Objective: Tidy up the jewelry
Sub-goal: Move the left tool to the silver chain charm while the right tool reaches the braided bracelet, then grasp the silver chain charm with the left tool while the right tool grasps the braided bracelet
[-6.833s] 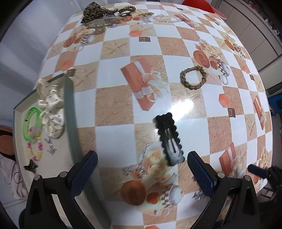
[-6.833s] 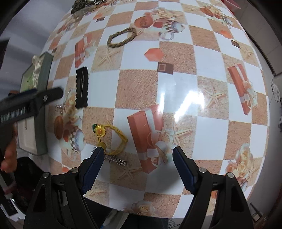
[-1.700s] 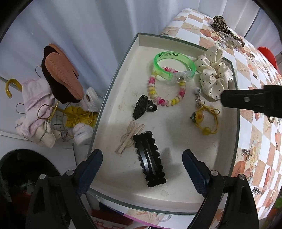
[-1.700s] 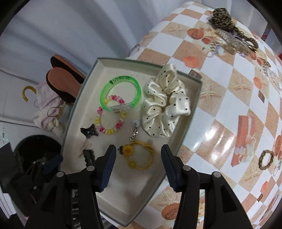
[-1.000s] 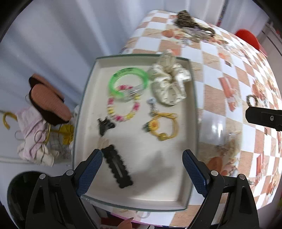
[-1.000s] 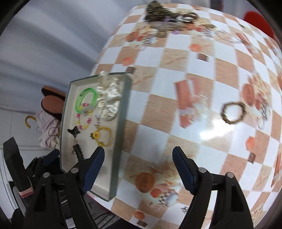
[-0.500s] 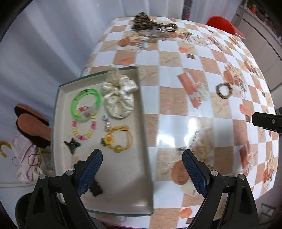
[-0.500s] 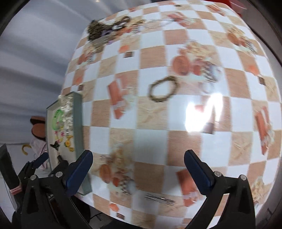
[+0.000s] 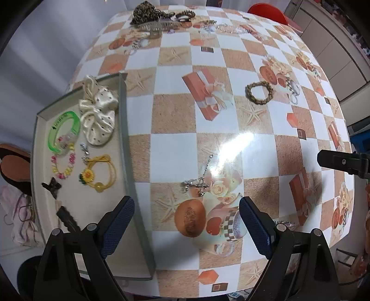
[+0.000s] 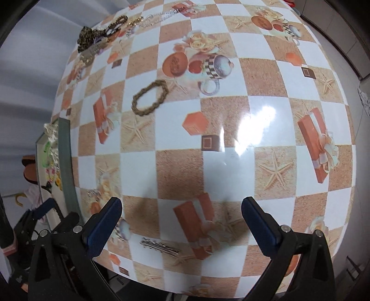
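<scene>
A grey tray (image 9: pixel 123 129) at the table's left edge holds a green bangle (image 9: pixel 62 129), a cream dotted scrunchie (image 9: pixel 98 115), a bead bracelet (image 9: pixel 63 166), a yellow sunflower hair tie (image 9: pixel 99 174) and black clips. On the checked tablecloth lie a silver chain piece (image 9: pixel 196 181), a braided brown bracelet (image 9: pixel 259 92) (image 10: pixel 150 98) and a silver hair clip (image 10: pixel 159 248). My left gripper (image 9: pixel 186 222) hangs open over the cloth just below the silver chain. My right gripper (image 10: pixel 181 222) stands open and empty above the silver clip.
A heap of further jewelry, with a leopard scrunchie (image 9: pixel 144 11) and clips, lies at the table's far edge. Slippers (image 9: pixel 12 166) and cloth lie on the floor left of the tray. A red chair (image 9: pixel 266 10) stands behind the table.
Both grippers have swung right, away from the tray and out over the tablecloth. The black clip and the sunflower tie now lie in the tray. The right jaws stand wider than before.
</scene>
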Action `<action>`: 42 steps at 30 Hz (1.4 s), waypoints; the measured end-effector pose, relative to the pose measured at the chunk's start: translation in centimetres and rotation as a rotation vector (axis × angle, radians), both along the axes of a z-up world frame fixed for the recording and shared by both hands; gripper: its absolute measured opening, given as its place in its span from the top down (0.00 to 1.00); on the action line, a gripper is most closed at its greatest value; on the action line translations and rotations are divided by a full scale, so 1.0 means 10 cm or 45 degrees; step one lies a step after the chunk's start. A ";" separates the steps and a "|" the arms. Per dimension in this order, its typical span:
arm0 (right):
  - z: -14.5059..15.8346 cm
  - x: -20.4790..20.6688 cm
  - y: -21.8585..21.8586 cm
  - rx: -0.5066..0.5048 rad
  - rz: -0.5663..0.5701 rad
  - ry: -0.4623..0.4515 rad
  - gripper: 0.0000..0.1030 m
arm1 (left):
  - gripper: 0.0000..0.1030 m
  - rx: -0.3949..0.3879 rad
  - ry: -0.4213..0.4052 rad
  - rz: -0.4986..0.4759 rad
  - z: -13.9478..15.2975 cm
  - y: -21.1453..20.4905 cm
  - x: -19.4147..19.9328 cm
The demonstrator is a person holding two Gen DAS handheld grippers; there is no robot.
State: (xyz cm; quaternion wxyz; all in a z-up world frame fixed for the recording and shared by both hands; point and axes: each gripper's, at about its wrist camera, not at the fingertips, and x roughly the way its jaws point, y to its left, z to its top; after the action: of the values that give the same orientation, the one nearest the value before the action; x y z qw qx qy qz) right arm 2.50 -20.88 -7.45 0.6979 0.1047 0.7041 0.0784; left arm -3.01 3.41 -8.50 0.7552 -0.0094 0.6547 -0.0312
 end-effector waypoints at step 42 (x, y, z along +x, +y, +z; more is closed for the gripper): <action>-0.44 1.07 0.99 -0.307 0.340 -0.281 0.53 | 0.47 0.010 0.033 0.152 -0.64 -0.29 0.08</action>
State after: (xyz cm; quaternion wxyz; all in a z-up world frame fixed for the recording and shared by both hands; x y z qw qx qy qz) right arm 13.21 -11.02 -11.81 0.7616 -0.0831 0.6354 0.0963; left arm -2.22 0.53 -14.93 0.7472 -0.0459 0.6628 0.0166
